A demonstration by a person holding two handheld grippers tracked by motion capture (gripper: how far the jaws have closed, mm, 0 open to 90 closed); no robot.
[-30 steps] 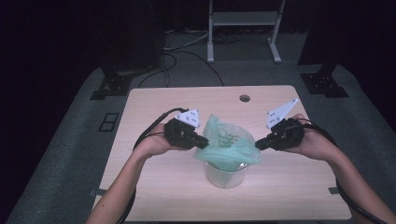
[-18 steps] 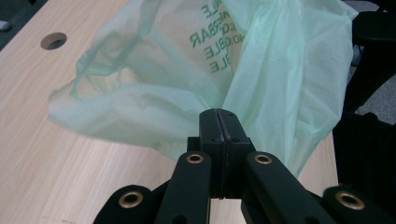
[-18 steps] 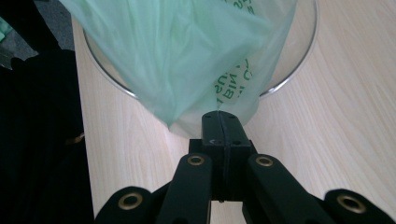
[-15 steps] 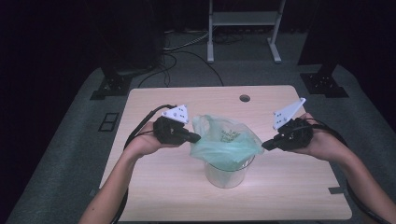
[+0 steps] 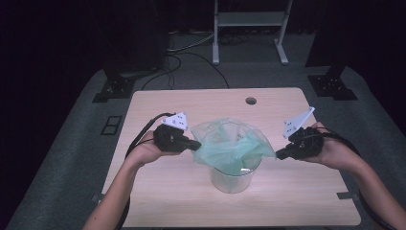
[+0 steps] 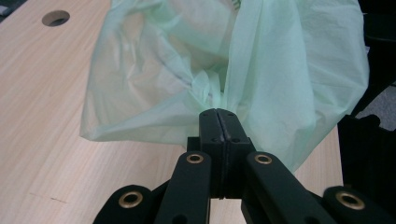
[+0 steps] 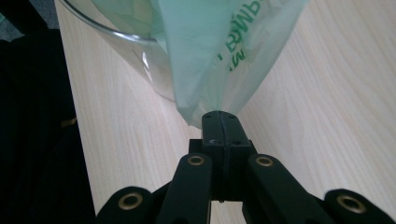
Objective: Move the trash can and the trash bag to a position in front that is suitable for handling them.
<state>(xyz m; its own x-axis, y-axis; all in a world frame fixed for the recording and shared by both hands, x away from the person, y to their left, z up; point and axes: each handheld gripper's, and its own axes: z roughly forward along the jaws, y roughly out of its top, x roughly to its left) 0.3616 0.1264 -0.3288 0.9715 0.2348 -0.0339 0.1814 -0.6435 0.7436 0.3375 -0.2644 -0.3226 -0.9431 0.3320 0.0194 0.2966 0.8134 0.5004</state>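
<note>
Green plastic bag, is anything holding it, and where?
Both: the left hand-held gripper and right hand-held gripper pinch the green plastic bag at opposite rim edges.

The only lettering that could be made out stood on the pale green plastic bag [image 7: 219, 51], in the right gripper view. It was printed in darker green on the fold of film hanging just above the closed tongs, beside the rim of the clear glass beaker [image 7: 140, 60]. The print ran slantwise and appeared reversed or upside down, seen through the film; a few capital strokes resembling "M", "W" and "B" showed, but no whole word could be read. In the high view the bag [image 5: 234, 148] showed no legible print.
</note>
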